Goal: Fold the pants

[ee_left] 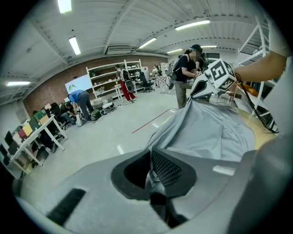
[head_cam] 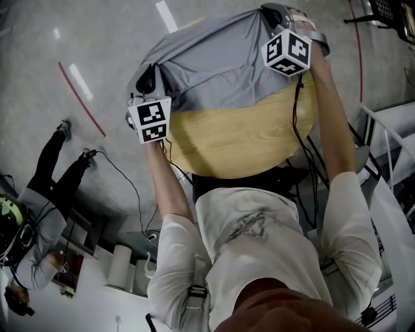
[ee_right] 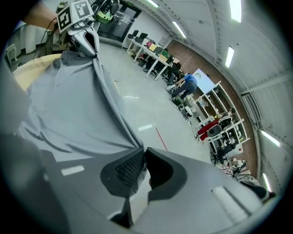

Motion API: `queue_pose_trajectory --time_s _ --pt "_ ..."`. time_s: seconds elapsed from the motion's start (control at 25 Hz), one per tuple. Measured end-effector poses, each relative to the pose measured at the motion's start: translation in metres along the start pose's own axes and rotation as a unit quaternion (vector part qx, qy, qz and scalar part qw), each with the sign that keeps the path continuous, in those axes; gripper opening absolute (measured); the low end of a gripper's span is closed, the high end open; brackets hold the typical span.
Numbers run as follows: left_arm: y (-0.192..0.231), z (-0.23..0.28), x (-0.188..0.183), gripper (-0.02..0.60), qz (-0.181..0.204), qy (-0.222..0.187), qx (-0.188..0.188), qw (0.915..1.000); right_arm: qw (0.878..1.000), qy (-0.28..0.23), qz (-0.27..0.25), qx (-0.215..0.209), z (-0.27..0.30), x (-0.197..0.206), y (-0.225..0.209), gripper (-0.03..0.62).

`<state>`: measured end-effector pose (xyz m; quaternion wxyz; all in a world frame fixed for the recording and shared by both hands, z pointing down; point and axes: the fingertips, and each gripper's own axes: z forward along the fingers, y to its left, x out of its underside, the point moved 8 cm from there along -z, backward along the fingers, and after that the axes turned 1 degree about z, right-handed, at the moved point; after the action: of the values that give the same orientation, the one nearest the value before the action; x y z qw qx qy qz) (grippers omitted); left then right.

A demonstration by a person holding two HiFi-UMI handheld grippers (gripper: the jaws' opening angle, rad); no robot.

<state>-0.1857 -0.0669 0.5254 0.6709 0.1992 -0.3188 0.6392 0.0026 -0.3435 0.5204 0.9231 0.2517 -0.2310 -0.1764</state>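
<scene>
Grey pants (head_cam: 220, 68) lie spread over the far half of a round wooden table (head_cam: 240, 139). My left gripper (head_cam: 146, 84) is shut on the pants' edge at the table's left rim. My right gripper (head_cam: 280, 19) is shut on the same far edge at the right. In the left gripper view the cloth (ee_left: 215, 130) runs from my jaws across to the right gripper (ee_left: 201, 87). In the right gripper view the pants (ee_right: 68, 105) stretch from my jaws to the left gripper (ee_right: 87, 43). The fabric edge is taut between the two grippers.
The table's near half is bare wood. A red floor line (head_cam: 81, 97) runs at the left. A person in black (head_cam: 39, 207) crouches on the floor at the left. A white rack (head_cam: 389, 136) stands at the right. Cables hang from both grippers.
</scene>
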Motion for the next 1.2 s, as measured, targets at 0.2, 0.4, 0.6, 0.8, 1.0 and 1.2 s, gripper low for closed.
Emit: queue_pose_trajectory --time_s 0.2,0.4,0.6,0.8,1.0,1.2 --pt "0.005 0.002 -0.001 0.038 -0.013 -0.006 -0.016 0.9998 1.000 0.002 0.009 0.017 0.000 -0.004 -0.004 0.054" --pt "0.011 -0.007 -0.003 0.079 -0.026 -0.022 -0.014 0.9993 1.000 0.003 0.020 0.022 -0.012 -0.008 -0.005 0.087" --pt "0.013 -0.022 -0.004 0.107 -0.035 -0.041 -0.004 0.9985 0.999 0.003 0.028 0.035 -0.030 -0.012 0.002 0.104" --pt "0.012 -0.041 -0.006 0.123 -0.037 -0.062 0.007 0.9974 0.997 -0.003 0.047 0.055 -0.055 -0.022 0.012 0.120" --pt "0.010 -0.067 -0.009 0.124 -0.034 -0.088 0.022 0.9954 0.994 -0.019 0.076 0.080 -0.091 -0.038 0.027 0.127" --pt "0.010 -0.103 -0.010 0.123 -0.022 -0.119 0.045 0.9917 0.988 -0.030 0.109 0.108 -0.140 -0.061 0.050 0.129"
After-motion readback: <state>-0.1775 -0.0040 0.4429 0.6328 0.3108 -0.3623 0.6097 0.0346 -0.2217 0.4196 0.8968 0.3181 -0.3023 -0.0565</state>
